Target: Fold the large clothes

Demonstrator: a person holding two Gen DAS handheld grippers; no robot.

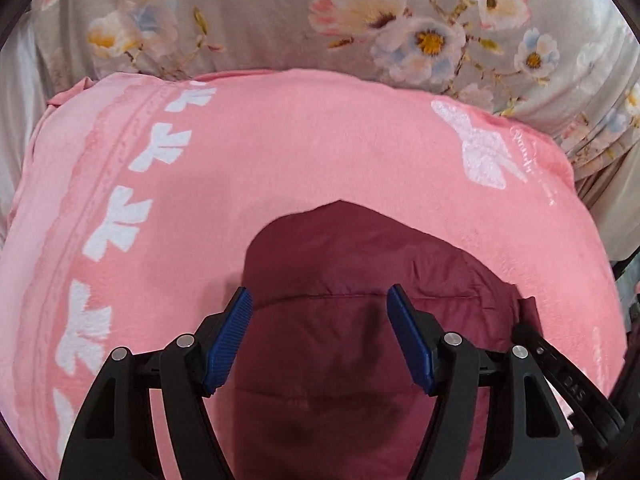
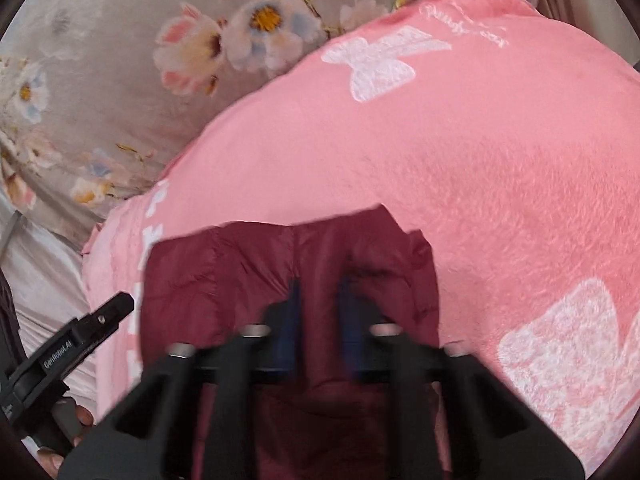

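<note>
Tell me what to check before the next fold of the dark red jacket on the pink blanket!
1. Left tool open and empty: ok, its blue pads stand apart over the dark red jacket and pinch nothing.
2. Right tool has a firm pinch on the jacket: cannot tell, the right view is blurred; its blue pads sit close together against the fabric.
3. Jacket fully on the pink blanket: ok for the far end; the near part is hidden.
4. Jacket flat: not ok, its far end looks bunched and puckered.
5. Blanket bare beyond the jacket: ok.
</note>
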